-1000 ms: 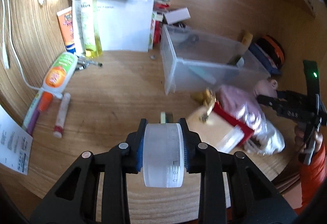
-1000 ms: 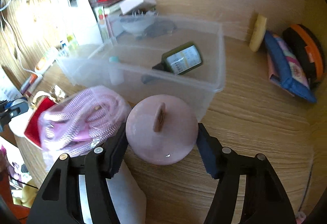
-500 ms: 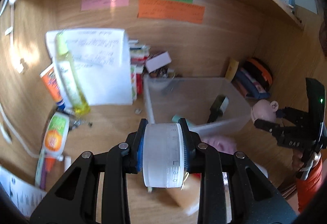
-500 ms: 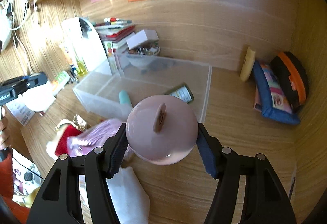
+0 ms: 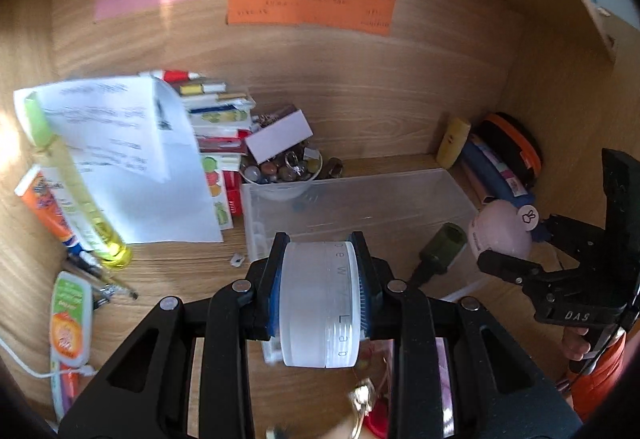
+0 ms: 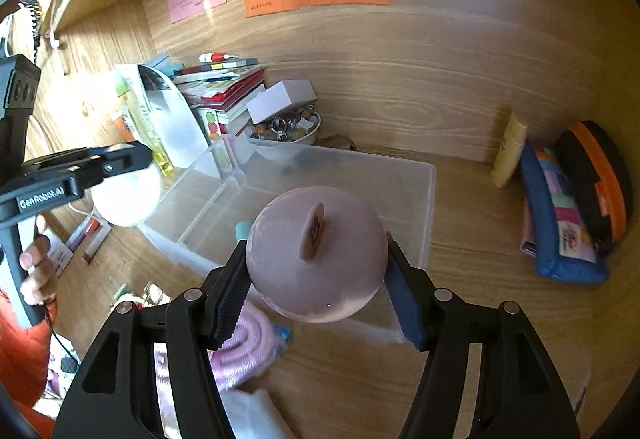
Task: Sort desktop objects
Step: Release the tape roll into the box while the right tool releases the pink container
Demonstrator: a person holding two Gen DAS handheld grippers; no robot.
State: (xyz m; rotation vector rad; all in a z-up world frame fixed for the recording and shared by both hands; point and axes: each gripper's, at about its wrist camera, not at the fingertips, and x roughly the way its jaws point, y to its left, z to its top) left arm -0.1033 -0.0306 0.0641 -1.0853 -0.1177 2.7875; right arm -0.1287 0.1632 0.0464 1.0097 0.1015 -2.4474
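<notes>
So the left gripper (image 5: 320, 297) has its fingers clamped on a frosted white jar (image 5: 318, 303), held up over the near edge of the clear plastic bin (image 6: 430, 199) on the tabletop (image 6: 480, 239). Right gripper (image 6: 318, 293) is squeezing a round pink ball-shaped thing (image 6: 316, 253) above the bin too, with a dark green bottle (image 5: 440, 253) lying inside.

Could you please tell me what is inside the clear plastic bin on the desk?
Inside the clear plastic bin lie a dark green bottle and a small teal item. The held pink round object hides part of the bin's floor.
</notes>
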